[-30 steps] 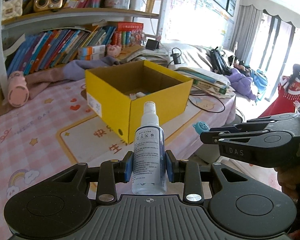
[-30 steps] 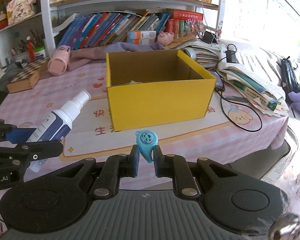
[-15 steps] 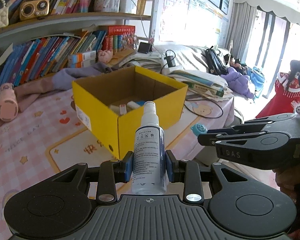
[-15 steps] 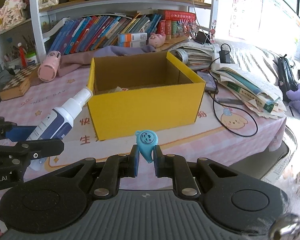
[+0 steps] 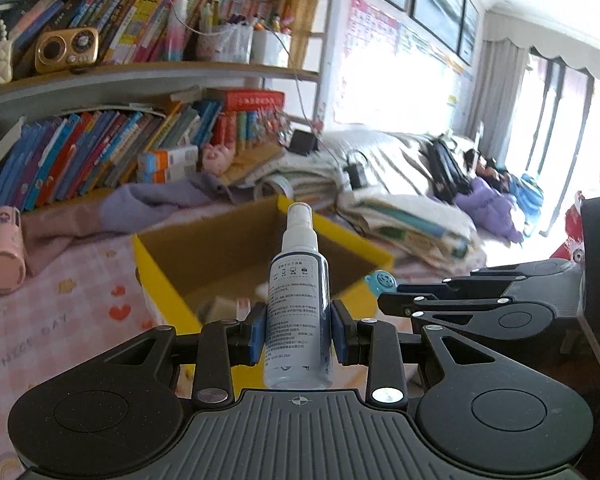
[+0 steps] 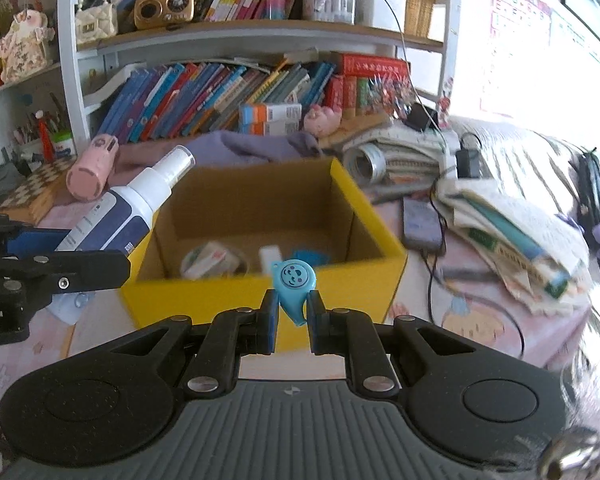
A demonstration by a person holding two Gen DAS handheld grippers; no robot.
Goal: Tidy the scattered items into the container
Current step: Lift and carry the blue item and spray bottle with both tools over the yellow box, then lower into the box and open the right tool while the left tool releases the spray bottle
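Pink patterned tablecloth (image 6: 472, 320) carries the yellow box (image 6: 340, 300). Nearest, just before its front wall, the right gripper (image 6: 292, 320) clamps a small blue charm (image 6: 294, 280). Left of the box, the left gripper (image 5: 298, 330) pinches a spray bottle (image 5: 298, 308), nozzle over the rim. Small items lie inside the box; bookshelves (image 6: 228, 92) stand behind it.
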